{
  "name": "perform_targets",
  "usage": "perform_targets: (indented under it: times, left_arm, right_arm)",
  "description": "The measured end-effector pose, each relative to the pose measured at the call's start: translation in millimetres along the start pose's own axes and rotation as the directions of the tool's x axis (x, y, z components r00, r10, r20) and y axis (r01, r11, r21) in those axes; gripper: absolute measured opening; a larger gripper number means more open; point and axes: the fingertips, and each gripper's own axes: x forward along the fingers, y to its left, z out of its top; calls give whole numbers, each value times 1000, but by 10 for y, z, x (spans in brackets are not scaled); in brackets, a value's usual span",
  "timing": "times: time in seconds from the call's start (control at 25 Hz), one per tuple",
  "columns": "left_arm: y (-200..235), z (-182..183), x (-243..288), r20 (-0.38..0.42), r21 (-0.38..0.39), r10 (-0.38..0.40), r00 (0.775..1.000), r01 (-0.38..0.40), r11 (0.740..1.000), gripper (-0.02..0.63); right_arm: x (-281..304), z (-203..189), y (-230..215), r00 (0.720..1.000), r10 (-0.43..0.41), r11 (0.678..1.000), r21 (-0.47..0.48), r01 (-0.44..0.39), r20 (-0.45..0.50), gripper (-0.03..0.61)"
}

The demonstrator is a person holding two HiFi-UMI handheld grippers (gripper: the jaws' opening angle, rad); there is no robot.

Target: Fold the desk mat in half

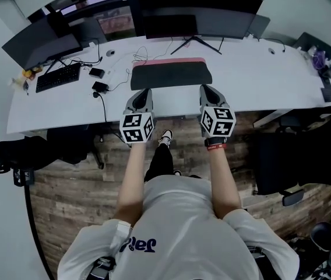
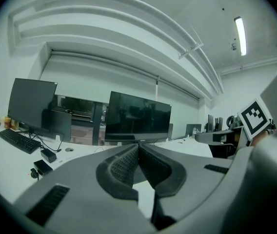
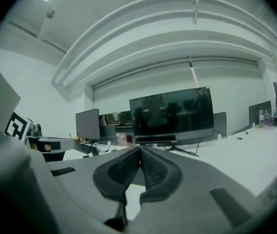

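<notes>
A dark desk mat (image 1: 170, 76) lies flat on the white desk (image 1: 259, 80) in front of the middle monitor, with a pink strip (image 1: 168, 60) showing along its far edge. My left gripper (image 1: 144, 93) hovers just short of the mat's near left corner. Its jaws are shut, pad against pad, with nothing between them (image 2: 138, 147). My right gripper (image 1: 207, 90) is at the near right corner, likewise shut and empty (image 3: 140, 150). Neither gripper view shows the mat; both look over the desk at the monitor.
A large monitor (image 1: 197, 13) stands behind the mat and a second one (image 1: 37, 42) at the far left. A black keyboard (image 1: 57, 77), small black boxes (image 1: 99, 87) and cables lie left of the mat. Black chairs (image 1: 20, 150) stand beside the person on the wood floor.
</notes>
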Motion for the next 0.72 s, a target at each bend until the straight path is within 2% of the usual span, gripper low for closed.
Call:
perform_targets:
  times: [0.72]
  left_arm:
    - [5,-61,30,-20,4,-14,1000,14,1000,20]
  right_arm:
    - [36,-13,18,1000,-2,1000,1,2,6,15]
